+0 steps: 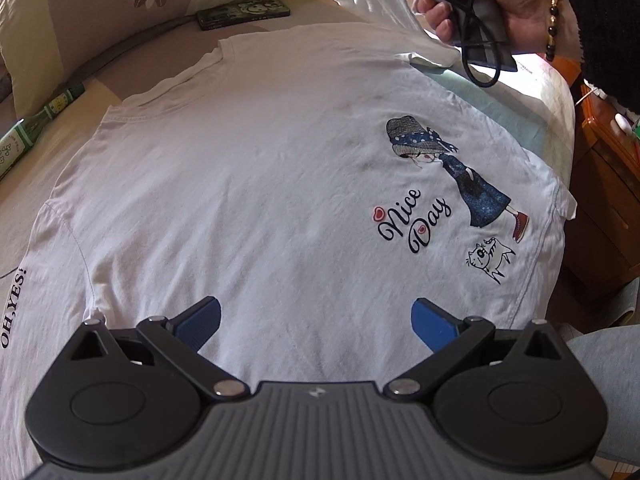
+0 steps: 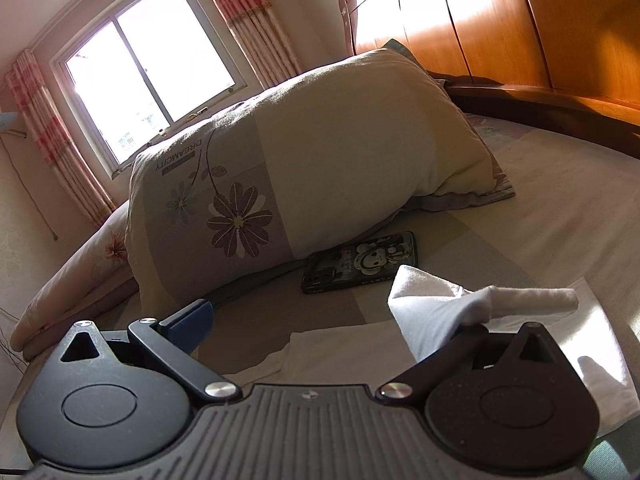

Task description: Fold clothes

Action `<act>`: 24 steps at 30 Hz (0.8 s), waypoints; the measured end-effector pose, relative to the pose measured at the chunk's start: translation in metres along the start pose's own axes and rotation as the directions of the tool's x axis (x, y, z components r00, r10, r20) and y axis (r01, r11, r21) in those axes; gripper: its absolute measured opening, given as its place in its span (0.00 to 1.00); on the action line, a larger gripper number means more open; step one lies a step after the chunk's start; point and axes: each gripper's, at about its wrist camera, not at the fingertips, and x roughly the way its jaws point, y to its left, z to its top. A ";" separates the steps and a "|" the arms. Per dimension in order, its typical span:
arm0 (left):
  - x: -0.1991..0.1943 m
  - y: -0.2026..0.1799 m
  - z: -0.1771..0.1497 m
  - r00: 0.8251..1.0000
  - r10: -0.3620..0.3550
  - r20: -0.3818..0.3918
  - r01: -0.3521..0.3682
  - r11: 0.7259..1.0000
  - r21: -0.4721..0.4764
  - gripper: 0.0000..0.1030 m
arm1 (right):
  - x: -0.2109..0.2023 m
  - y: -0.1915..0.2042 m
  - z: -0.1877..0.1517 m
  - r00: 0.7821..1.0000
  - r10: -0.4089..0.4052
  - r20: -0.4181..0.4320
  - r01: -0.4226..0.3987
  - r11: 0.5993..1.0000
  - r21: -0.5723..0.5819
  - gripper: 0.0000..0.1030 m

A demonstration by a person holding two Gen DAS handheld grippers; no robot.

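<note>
I see the white T-shirt (image 1: 248, 184) spread flat across the bed (image 2: 540, 216), its printed side up, with my left gripper (image 1: 316, 320) hovering over its near part, fingers spread wide and empty. At the far edge, a hand (image 1: 492, 4) holds my right gripper (image 2: 332, 320); its fingers are apart, with a sleeve fold (image 2: 440, 308) draped over the right finger. A phone (image 2: 360, 268) lies beside the pillow (image 2: 320, 152).
</note>
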 end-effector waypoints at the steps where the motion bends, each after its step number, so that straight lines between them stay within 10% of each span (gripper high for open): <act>1: 0.000 0.002 -0.003 1.000 0.002 -0.005 -0.002 1.000 -0.004 0.98 | 0.003 0.005 -0.001 1.000 0.006 -0.003 -0.006 1.000 -0.001 1.00; 24: -0.013 0.029 -0.053 1.000 0.001 -0.028 -0.003 0.997 -0.071 0.98 | 0.042 0.109 -0.043 0.980 0.144 -0.139 -0.157 0.983 -0.090 1.00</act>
